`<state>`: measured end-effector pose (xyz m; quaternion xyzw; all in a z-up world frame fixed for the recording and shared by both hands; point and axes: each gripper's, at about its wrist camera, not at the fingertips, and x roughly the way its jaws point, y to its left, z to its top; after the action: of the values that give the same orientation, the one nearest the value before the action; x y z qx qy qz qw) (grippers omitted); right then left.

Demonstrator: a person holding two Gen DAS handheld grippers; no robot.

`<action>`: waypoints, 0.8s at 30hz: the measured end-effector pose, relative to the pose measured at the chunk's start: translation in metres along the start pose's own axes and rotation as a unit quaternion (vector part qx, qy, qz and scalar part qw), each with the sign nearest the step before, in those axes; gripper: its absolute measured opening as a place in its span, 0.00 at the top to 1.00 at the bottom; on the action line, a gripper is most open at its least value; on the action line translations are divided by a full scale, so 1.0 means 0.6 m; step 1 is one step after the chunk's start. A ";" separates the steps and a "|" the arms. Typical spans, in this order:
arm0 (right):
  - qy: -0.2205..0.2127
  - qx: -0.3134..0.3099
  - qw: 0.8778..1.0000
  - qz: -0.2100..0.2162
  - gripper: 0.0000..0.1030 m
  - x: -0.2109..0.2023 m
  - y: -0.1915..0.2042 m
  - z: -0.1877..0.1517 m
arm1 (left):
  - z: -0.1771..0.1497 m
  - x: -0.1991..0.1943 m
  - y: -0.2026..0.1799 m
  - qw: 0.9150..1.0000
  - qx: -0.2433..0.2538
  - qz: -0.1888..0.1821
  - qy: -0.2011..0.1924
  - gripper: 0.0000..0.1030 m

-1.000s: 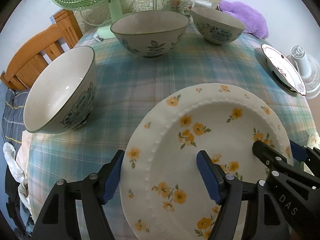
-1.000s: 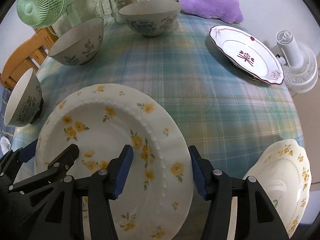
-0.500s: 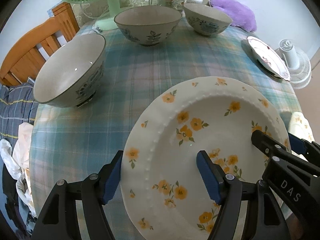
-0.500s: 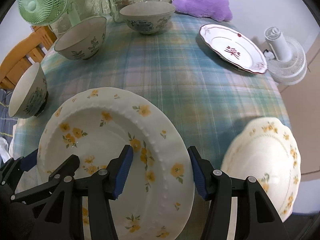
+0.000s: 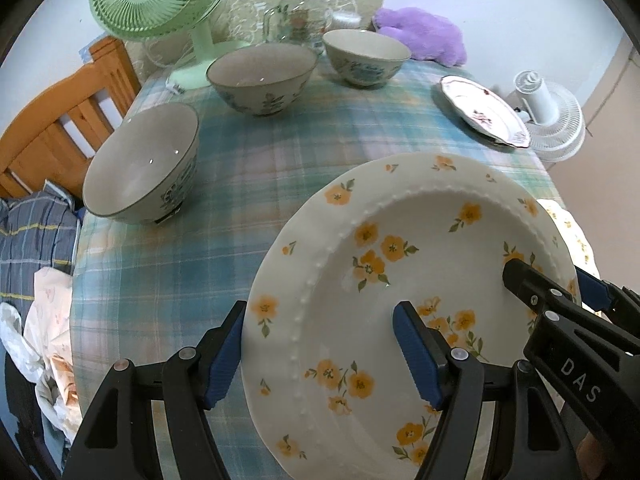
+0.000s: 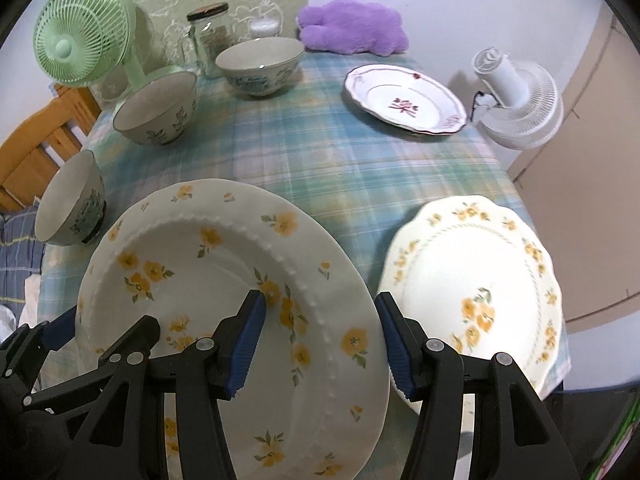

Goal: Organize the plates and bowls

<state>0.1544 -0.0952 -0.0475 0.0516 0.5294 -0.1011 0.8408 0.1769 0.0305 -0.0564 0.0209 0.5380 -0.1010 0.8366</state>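
Observation:
A white plate with yellow flowers and a beaded ring (image 5: pixel 420 232) (image 6: pixel 208 264) hangs above the checked tablecloth. My left gripper (image 5: pixel 320 320) is shut on its left rim, one blue pad under the edge and one on the inside. On the opposite rim my right gripper (image 6: pixel 320 304) is shut the same way. Each gripper shows in the other's view: the right gripper (image 5: pixel 552 280) and the left gripper (image 6: pixel 104 326). Three patterned bowls (image 5: pixel 140 168) (image 5: pixel 260 76) (image 5: pixel 366 56) stand upright along the left and back. A red-patterned plate (image 6: pixel 404 100) and a scalloped yellow-flowered plate (image 6: pixel 472 280) lie to the right.
A green fan (image 5: pixel 160 0), a glass jar (image 5: pixel 300 12) and a purple plush (image 6: pixel 352 28) stand at the back edge. Off the table's right side stands a white fan (image 6: pixel 516 96). To the left, a wooden chair (image 5: pixel 52 128) holds bedding.
Both grippers have risen with the flowered plate and drawn back from the table's far side. The bowls look smaller, and the scalloped plate has come fully into the right wrist view.

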 end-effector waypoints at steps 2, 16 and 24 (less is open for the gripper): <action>-0.004 0.007 1.000 -0.001 0.41 -0.007 -0.011 -0.002 | 0.000 -0.004 -0.009 1.000 0.006 0.000 -0.004 0.29; -0.009 0.012 1.000 -0.003 0.41 -0.020 -0.113 0.005 | 0.007 -0.006 -0.103 1.000 0.004 -0.008 -0.007 0.30; -0.004 0.008 1.000 -0.005 0.41 -0.010 -0.183 0.016 | 0.012 0.004 -0.168 1.000 0.000 -0.010 -0.001 0.30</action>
<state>0.1357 -0.2035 -0.0357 0.0556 0.5255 -0.1099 0.8418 0.1649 -0.0693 -0.0482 0.0151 0.5374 -0.1097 0.8360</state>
